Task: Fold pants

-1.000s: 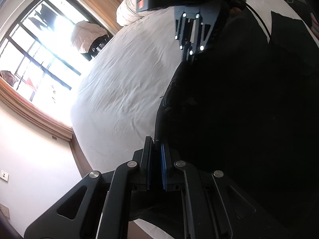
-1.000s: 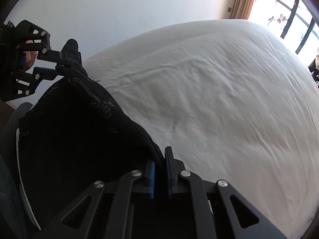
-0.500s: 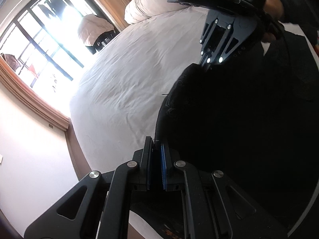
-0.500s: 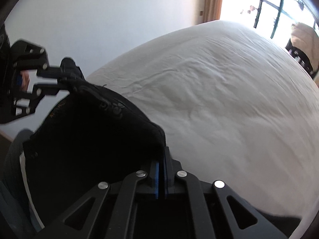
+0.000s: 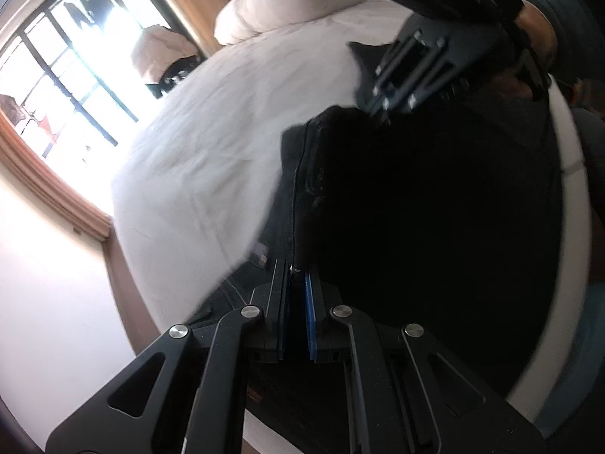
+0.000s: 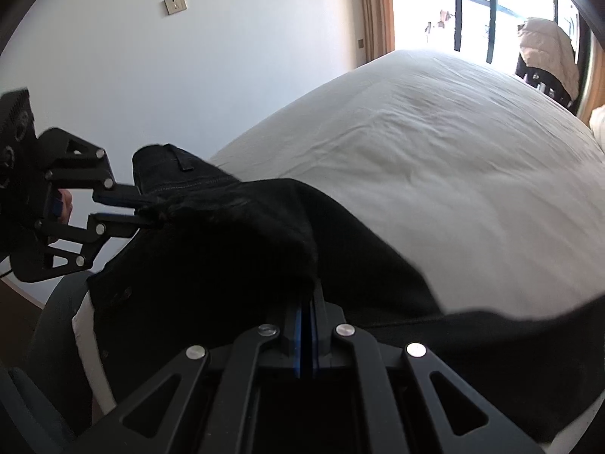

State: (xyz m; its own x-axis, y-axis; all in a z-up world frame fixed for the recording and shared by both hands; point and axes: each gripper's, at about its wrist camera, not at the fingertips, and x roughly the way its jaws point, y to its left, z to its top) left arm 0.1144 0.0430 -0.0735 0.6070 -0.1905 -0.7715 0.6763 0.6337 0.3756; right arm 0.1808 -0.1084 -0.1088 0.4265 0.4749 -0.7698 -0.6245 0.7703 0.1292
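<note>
Both grippers were clamped on the black pants (image 6: 234,249): left gripper (image 5: 294,276) and right gripper (image 6: 313,287) each pinched one waistband end above the bed (image 6: 435,174). Uneven pulling might have slipped thick fabric from either grip, skewing the fold.

Matt black cloth pants (image 6: 234,265), perhaps denim, on creased white cotton sheet (image 6: 453,174).

Left wrist view: camera sits just behind my left gripper (image 5: 294,283), angled down along its fingers, close over the black pants (image 5: 416,208); bed (image 5: 227,121) ahead, window (image 5: 64,56) beyond to the left. Right wrist view: same mounting behind my right gripper (image 6: 307,302), looking down across pants (image 6: 227,265) and bed (image 6: 435,159) toward a wall (image 6: 189,75). Both views share pants, bed, window (image 6: 453,7); each sees the other gripper (image 5: 382,109) (image 6: 145,210).
</note>
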